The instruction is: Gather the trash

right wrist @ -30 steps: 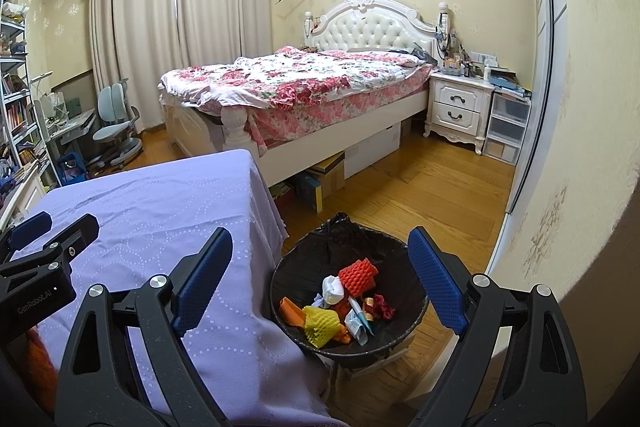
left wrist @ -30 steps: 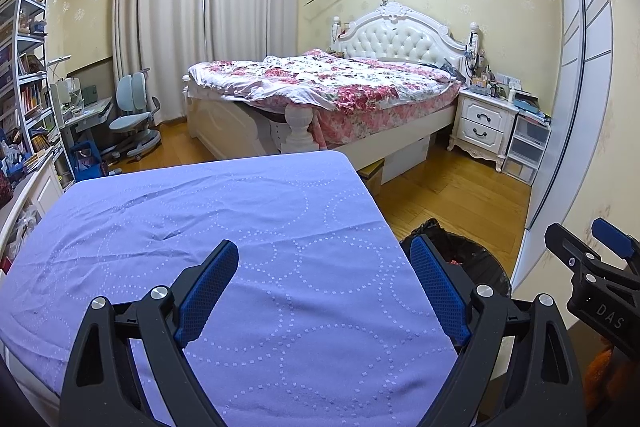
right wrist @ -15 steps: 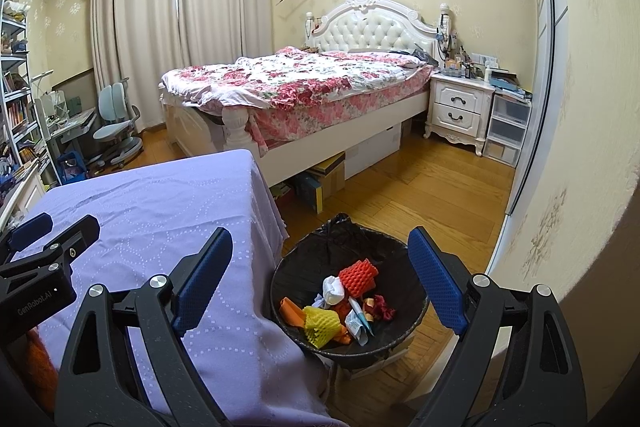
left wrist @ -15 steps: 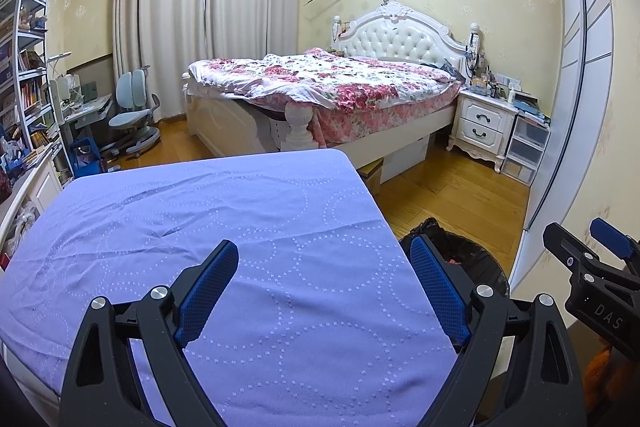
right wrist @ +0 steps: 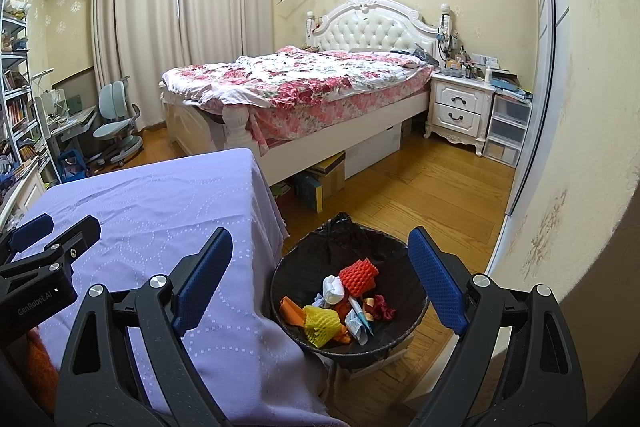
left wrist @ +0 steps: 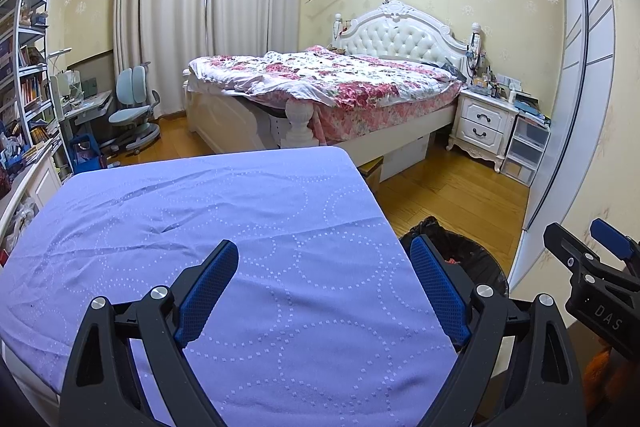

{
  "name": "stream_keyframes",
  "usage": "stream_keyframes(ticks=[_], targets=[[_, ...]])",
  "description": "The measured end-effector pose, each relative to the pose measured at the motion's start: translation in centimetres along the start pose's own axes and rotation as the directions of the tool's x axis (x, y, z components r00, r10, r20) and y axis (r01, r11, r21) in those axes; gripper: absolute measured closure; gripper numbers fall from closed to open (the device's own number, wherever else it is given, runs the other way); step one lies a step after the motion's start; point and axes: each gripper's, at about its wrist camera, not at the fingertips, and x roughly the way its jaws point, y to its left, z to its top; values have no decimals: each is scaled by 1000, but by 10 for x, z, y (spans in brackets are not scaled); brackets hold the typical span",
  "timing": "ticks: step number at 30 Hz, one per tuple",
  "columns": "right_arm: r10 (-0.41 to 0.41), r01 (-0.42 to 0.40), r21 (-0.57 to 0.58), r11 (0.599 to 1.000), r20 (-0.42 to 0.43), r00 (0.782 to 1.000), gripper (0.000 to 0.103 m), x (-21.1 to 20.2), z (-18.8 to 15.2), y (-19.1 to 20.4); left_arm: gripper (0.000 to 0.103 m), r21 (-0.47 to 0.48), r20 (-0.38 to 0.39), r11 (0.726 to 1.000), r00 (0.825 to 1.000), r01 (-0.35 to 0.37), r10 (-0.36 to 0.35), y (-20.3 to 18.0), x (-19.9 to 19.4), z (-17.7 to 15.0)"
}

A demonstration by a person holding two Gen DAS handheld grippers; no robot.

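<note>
Black-lined bin (right wrist: 348, 291) on the wooden floor (right wrist: 420, 195), just beside the corner of the counter (right wrist: 160, 211); unchanged in place from a second ago. Contents: trash (right wrist: 340, 303) heaped on the bottom, namely a red foam net, a yellow foam net, a white crumpled wad, orange scraps, a small wrapper. In the left wrist view only the bin's rim (left wrist: 460, 247) shows past the counter's right edge.

Right tongs (right wrist: 320, 279): jaws wide apart, holding nothing, touching nothing; the bin and its trash sit below and between the two blue pads, the left pad over the counter's edge. No difference from the earlier pictures.

Left tongs (left wrist: 324, 287): jaws wide apart, empty, poised above the lilac cloth (left wrist: 240, 227) covering the counter; the bin lies just past the right pad. Same stance as before.

Each tongs appears at the margin of the other's view.

Surroundings: bed (right wrist: 304, 83) with floral quilt, white nightstand (right wrist: 460, 107), curtains (right wrist: 168, 19), desk chair (right wrist: 116, 115).
</note>
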Motion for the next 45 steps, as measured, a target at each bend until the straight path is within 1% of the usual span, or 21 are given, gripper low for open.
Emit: stream_keyframes(ticks=[17, 24, 29, 32, 38, 42, 45], targets=[[0, 0, -2, 1000, 0, 1000, 16, 0, 0, 1, 15, -4, 5, 1000, 1000, -1, 1, 2, -3, -4], [-1, 1, -1, 1000, 0, 1000, 16, 0, 0, 2, 15, -11, -9, 1000, 1000, 3, -3, 0, -3, -5], [-1, 1, -3, 1000, 0, 1000, 16, 0, 0, 2, 15, -16, -22, 1000, 999, 23, -24, -3, -4, -7], [-2, 2, -3, 1000, -1, 1000, 16, 0, 0, 2, 15, -4, -13, 1000, 1000, 19, -19, -9, -6, -9], [-1, 1, -4, 1000, 0, 1000, 16, 0, -1, 3, 15, -6, 5, 999, 999, 34, -34, -11, -9, -9], [-1, 1, -5, 1000, -2, 1000, 16, 0, -1, 3, 15, -3, 27, 1000, 1000, 8, -8, -15, -11, -9], [0, 0, -6, 1000, -1, 1000, 16, -1, 0, 4, 15, 3, 22, 1000, 1000, 6, -6, -12, -7, -7]])
